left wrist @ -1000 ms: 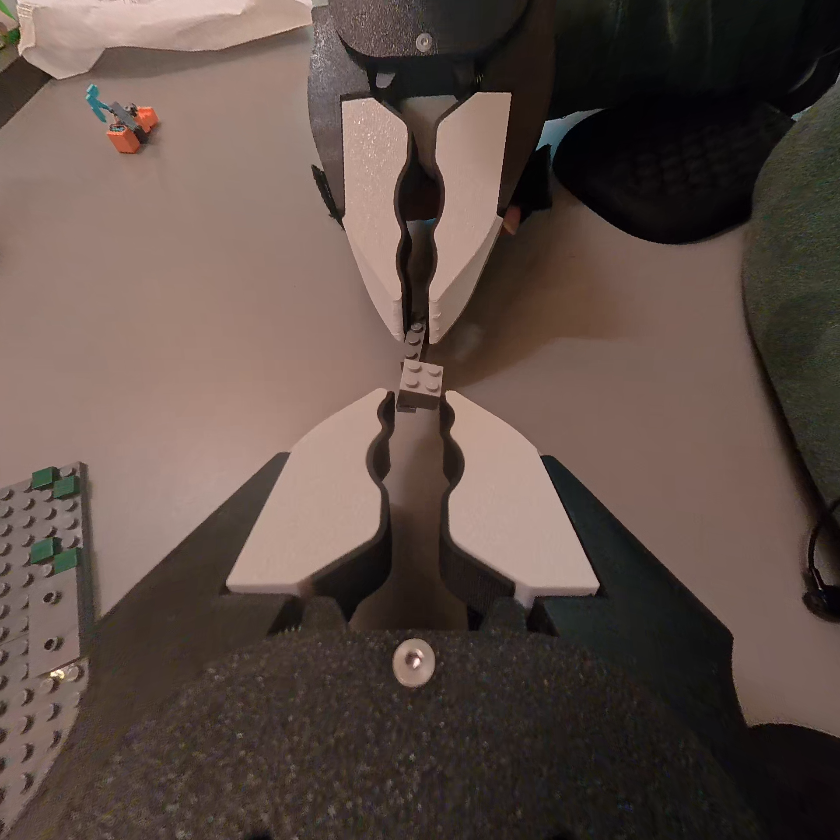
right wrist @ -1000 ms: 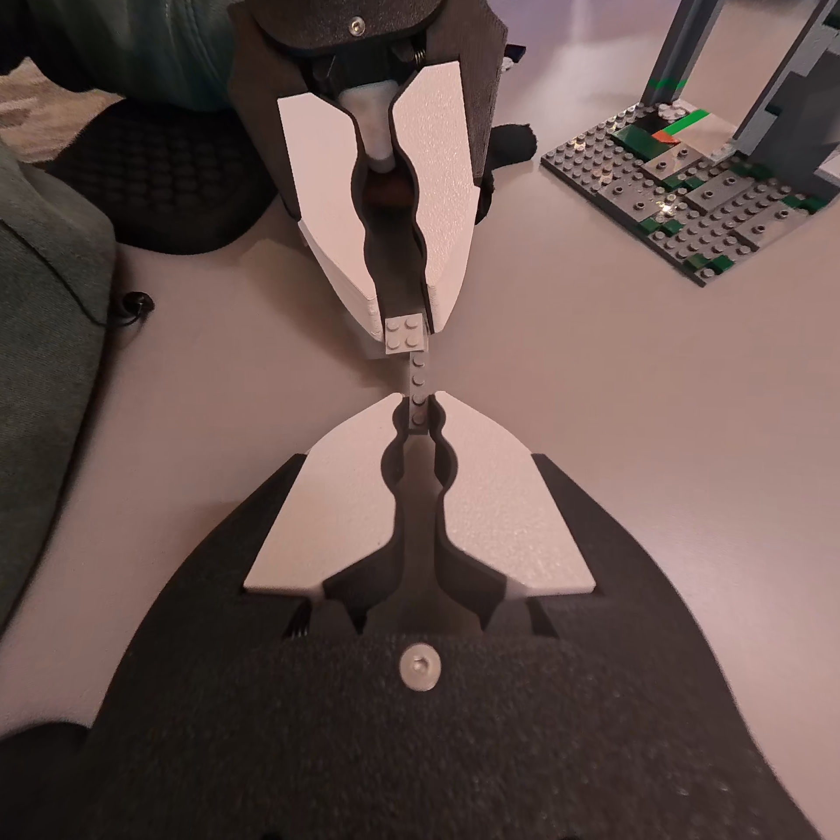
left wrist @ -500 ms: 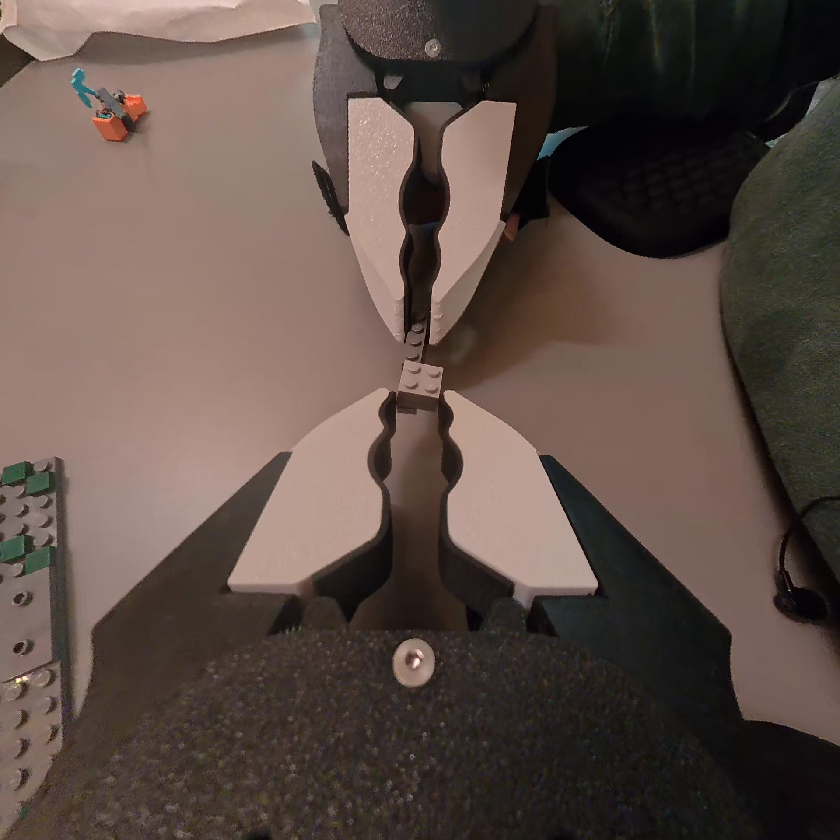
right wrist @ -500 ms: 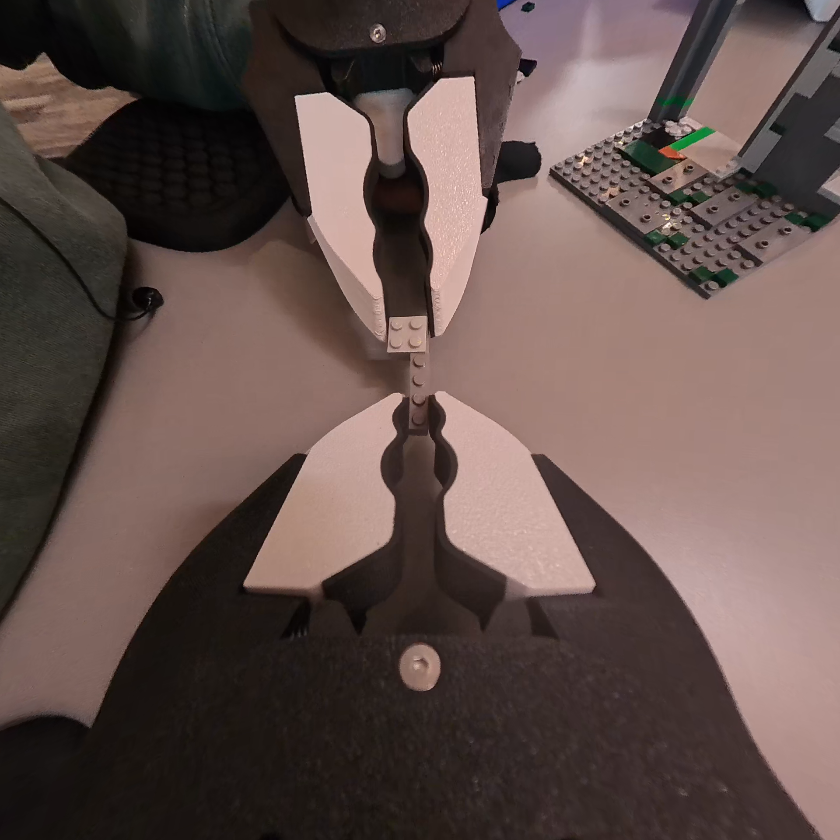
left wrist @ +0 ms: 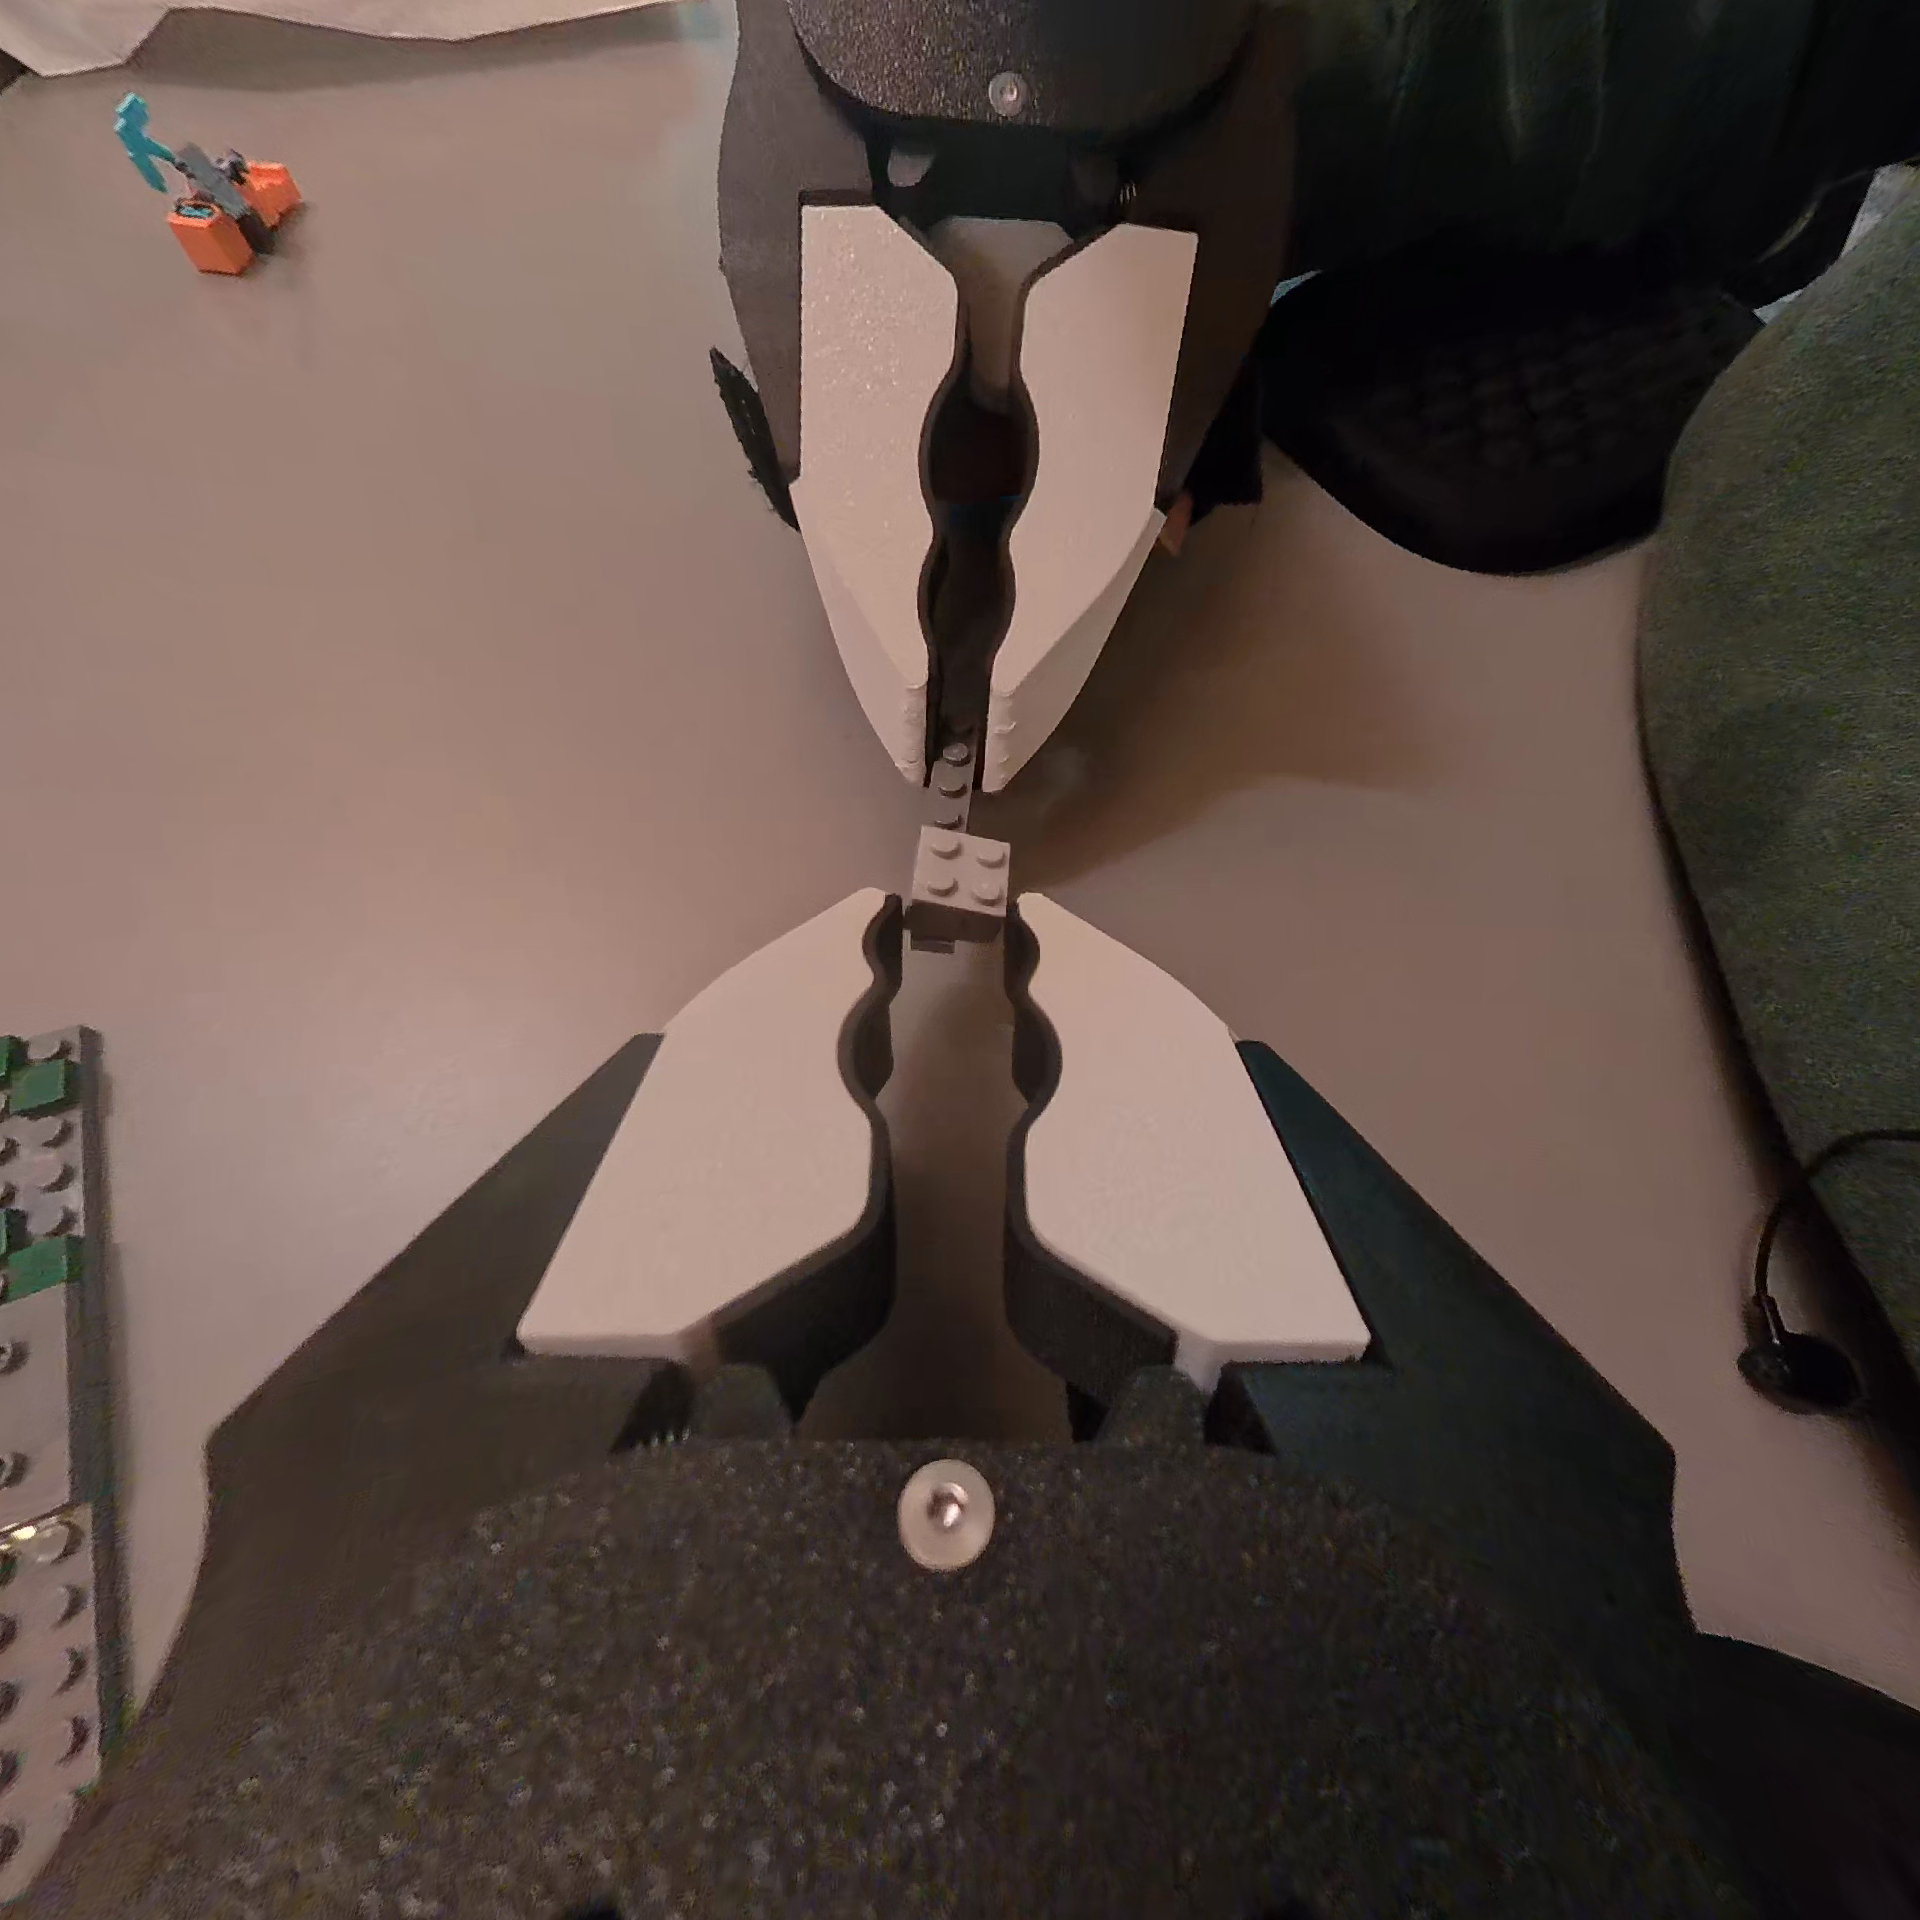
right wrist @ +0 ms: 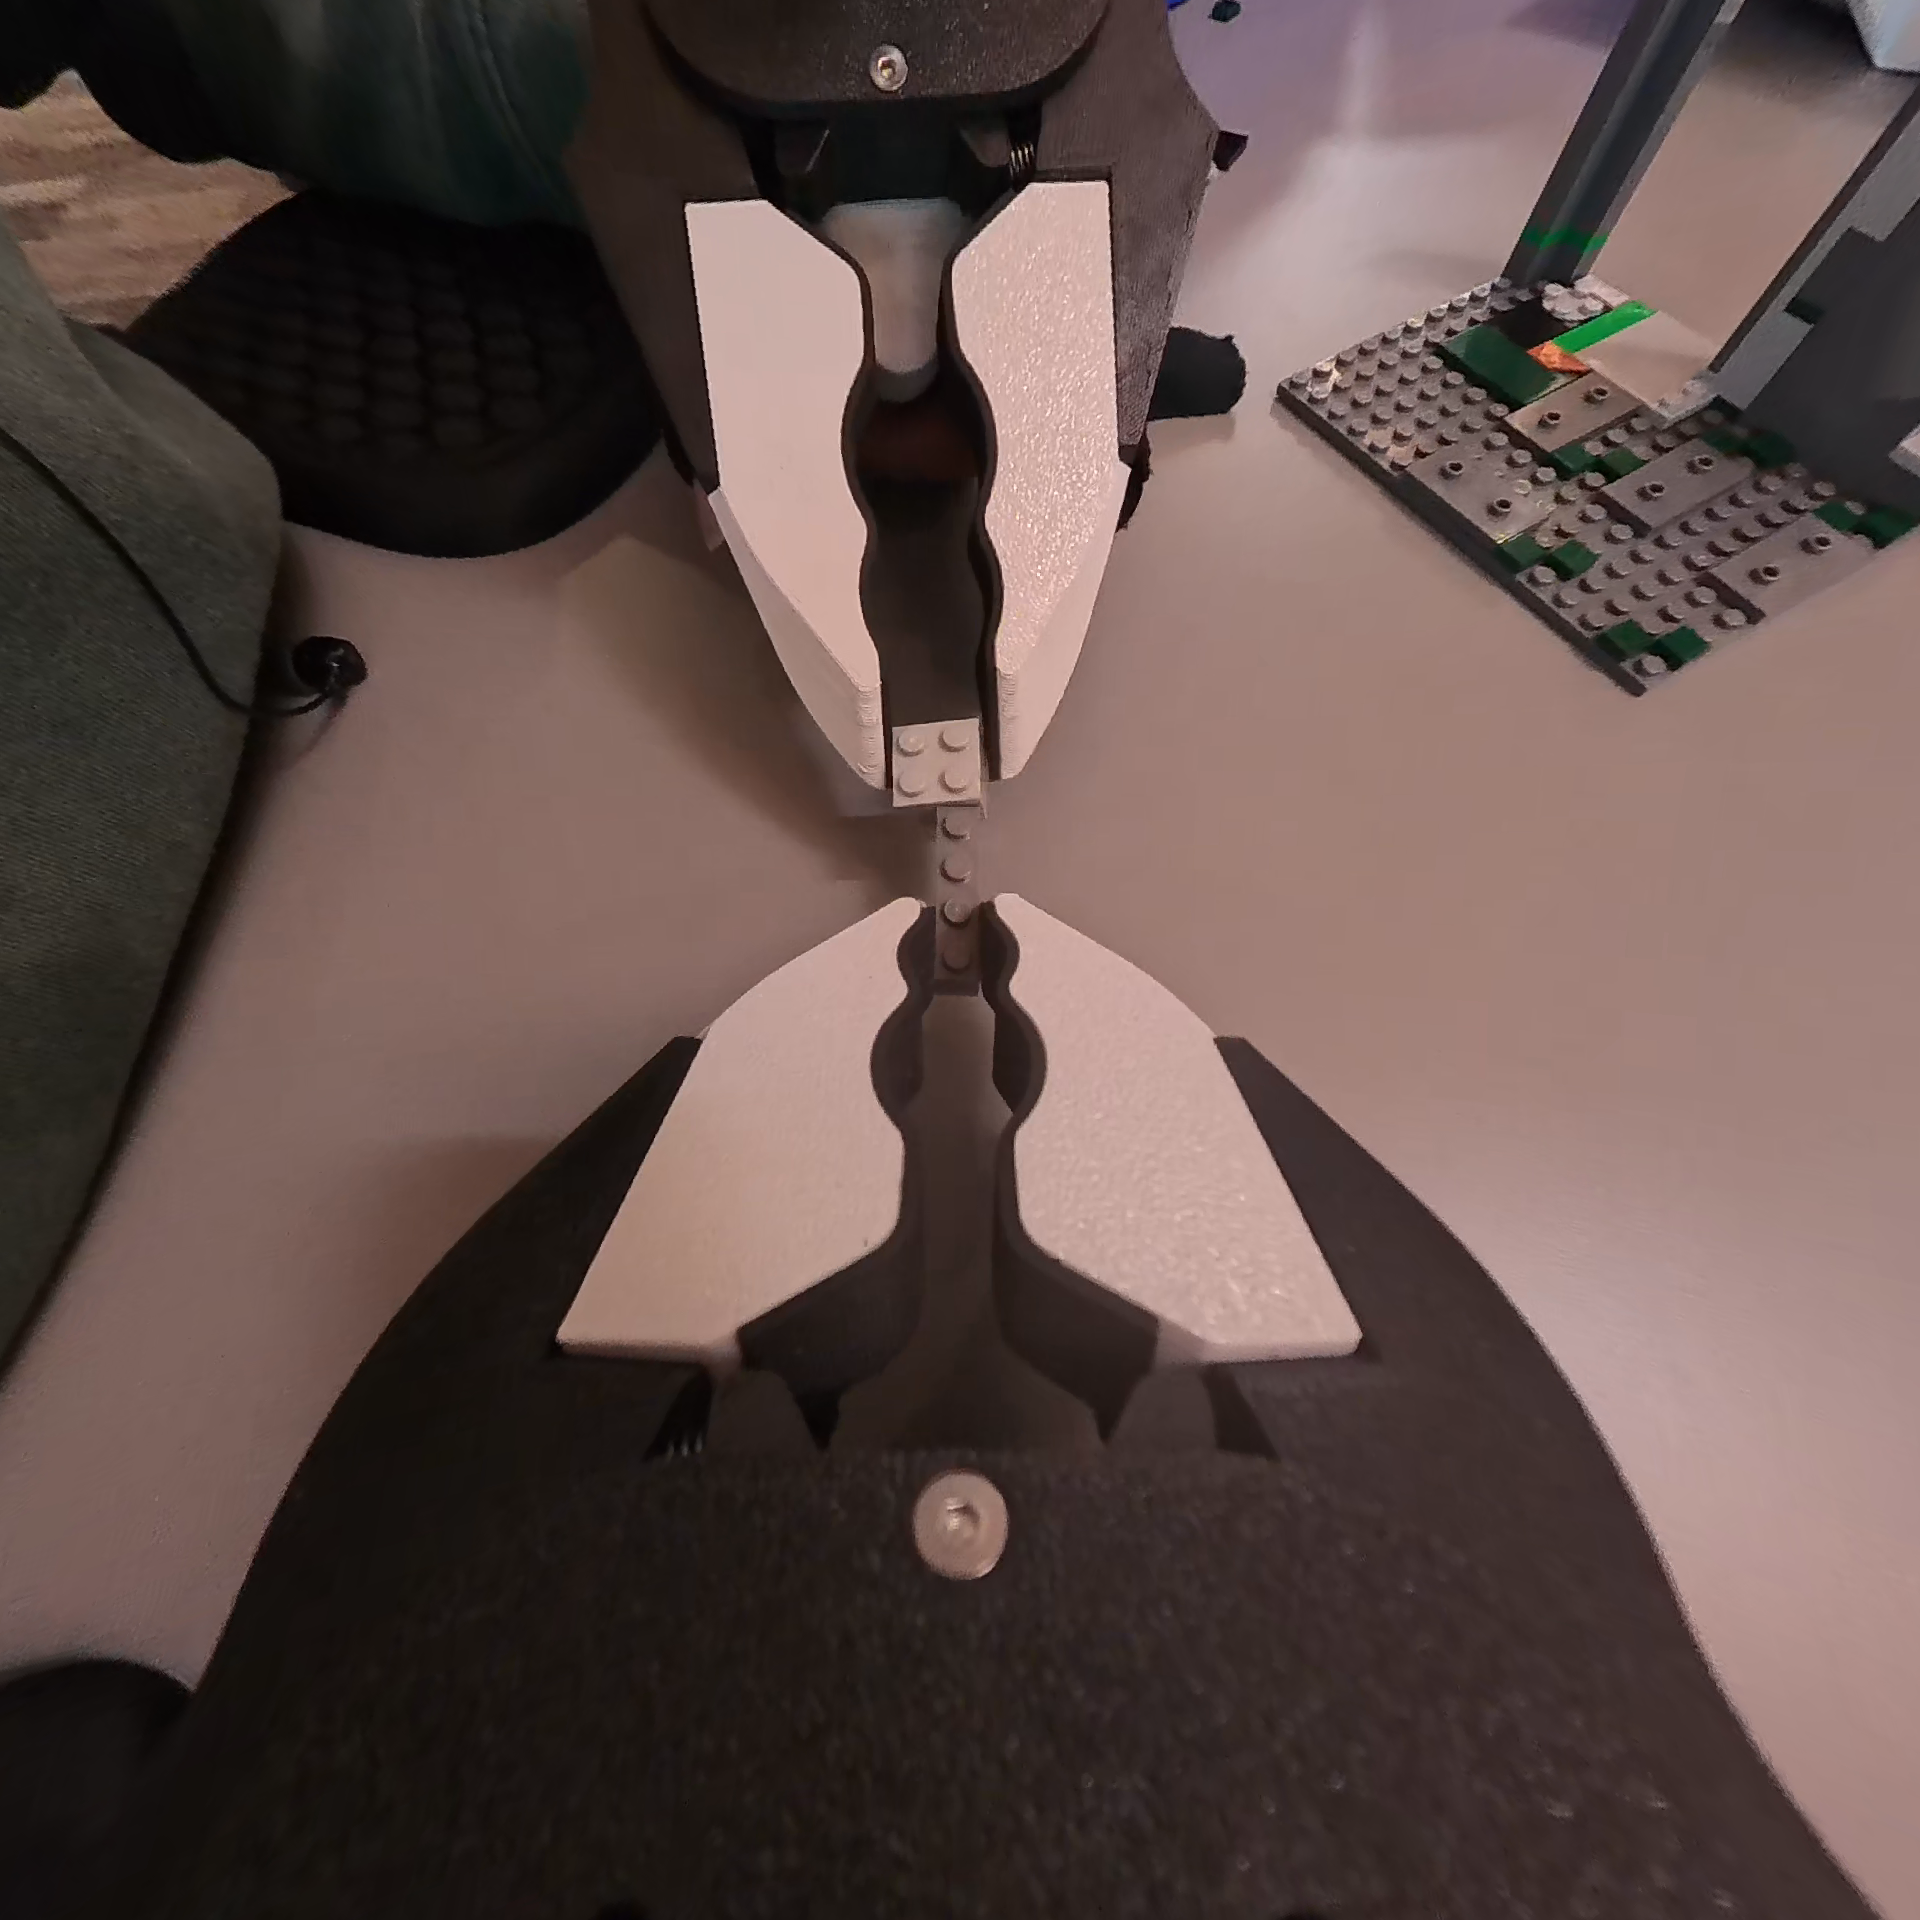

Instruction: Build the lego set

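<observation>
My left gripper (left wrist: 951,906) is shut on a light grey 2x2 brick (left wrist: 961,864), held above the table. My right gripper (left wrist: 956,756) faces it tip to tip and is shut on a narrow dark grey plate (left wrist: 954,781). The plate's free end meets the brick's side or underside; I cannot tell whether they are joined. In the right wrist view my right gripper (right wrist: 958,920) holds the plate (right wrist: 958,883), which reaches the brick (right wrist: 937,764) in my left gripper (right wrist: 935,781). The grey baseplate (right wrist: 1538,520) with green tiles and tall grey walls stands at the far right.
The baseplate edge (left wrist: 47,1351) shows at the left. A small orange and teal model (left wrist: 223,203) lies far left near white paper (left wrist: 312,21). A green cushion (left wrist: 1818,727), a black mesh object (left wrist: 1507,395) and a black cable (left wrist: 1787,1371) are at the right. Left and right tips are no more than a few centimetres apart. From either gripper's tips it is about 15 centimeters to the grey baseplate (right wrist: 1538,520).
Both grippers keep their holds, tip to tip. The pair has drifted a little: the baseplate and the orange model slid left in the left wrist view.
</observation>
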The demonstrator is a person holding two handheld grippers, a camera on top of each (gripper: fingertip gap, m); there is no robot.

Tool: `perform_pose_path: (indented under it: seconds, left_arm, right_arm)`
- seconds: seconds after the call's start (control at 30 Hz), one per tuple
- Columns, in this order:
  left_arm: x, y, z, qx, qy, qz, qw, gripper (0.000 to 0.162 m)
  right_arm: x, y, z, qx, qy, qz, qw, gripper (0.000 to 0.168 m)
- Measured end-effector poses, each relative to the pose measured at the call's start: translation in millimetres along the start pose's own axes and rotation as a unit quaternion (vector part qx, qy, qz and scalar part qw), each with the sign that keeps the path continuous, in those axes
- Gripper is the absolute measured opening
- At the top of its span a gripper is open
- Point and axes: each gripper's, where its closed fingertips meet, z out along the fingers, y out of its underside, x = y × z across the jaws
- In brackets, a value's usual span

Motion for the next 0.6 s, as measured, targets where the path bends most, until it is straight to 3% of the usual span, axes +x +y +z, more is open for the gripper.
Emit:
perform_pose_path:
  seconds: [0.6]
  left_arm:
    - [-0.1, 2.1, -3.3, 0.002, 0.000, -0.033, 0.999, 0.021]
  right_arm:
    - [-5.1, 2.5, 2.6, 0.001, -0.029, 0.035, 0.999, 0.008]
